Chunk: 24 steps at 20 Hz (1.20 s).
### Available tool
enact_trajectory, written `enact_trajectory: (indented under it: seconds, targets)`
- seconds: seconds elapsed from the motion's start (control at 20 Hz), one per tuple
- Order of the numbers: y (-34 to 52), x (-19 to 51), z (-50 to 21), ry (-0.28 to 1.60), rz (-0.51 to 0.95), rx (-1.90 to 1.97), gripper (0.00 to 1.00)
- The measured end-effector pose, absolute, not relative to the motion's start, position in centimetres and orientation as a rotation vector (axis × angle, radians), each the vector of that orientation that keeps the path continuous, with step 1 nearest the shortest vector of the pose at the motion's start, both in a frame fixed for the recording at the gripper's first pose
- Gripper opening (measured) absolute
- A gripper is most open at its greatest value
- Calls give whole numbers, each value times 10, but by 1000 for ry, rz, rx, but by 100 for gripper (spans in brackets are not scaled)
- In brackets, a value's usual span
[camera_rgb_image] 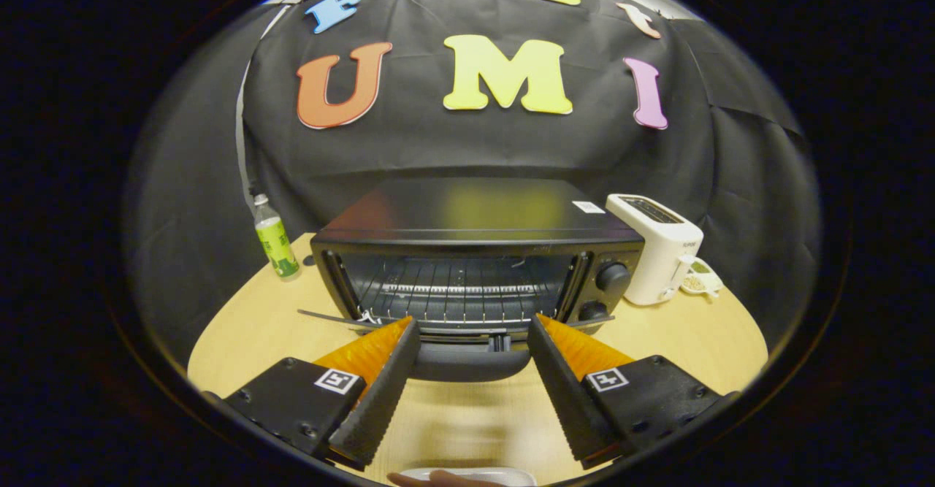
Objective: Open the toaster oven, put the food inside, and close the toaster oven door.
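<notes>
Toaster oven (475, 253) on a wooden table (701, 334) just beyond the fingertips, its door (467, 359) dropped open with the handle between them, gripper (473, 326) spread wide and grasping nothing, bottle (275, 239) beyond the left finger, white toaster (657, 250) beyond the right.

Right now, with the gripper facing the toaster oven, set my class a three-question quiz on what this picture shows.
1. True or false: the toaster oven door is down, open.
2. What stands beside the oven on its knob side? A) white toaster B) kettle C) bowl
3. Fill in: the gripper fingers are ____, holding nothing.

Key: 1 true; 2 A, the white toaster; 3 open. The green bottle stands on the other side.
</notes>
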State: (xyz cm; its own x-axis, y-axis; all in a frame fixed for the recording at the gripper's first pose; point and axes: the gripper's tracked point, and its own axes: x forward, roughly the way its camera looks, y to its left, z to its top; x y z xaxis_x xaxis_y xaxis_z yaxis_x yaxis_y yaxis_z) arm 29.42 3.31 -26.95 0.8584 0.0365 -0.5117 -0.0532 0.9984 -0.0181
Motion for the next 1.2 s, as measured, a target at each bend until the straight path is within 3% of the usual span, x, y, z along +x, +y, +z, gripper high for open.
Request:
enact_trajectory:
  seconds: [0.3,0.65,1.2]
  targets:
    - [30,255,-304,541,45,-55,98]
    - [19,230,-376,747,49,82,98]
    - [4,159,-335,719,97,74,98]
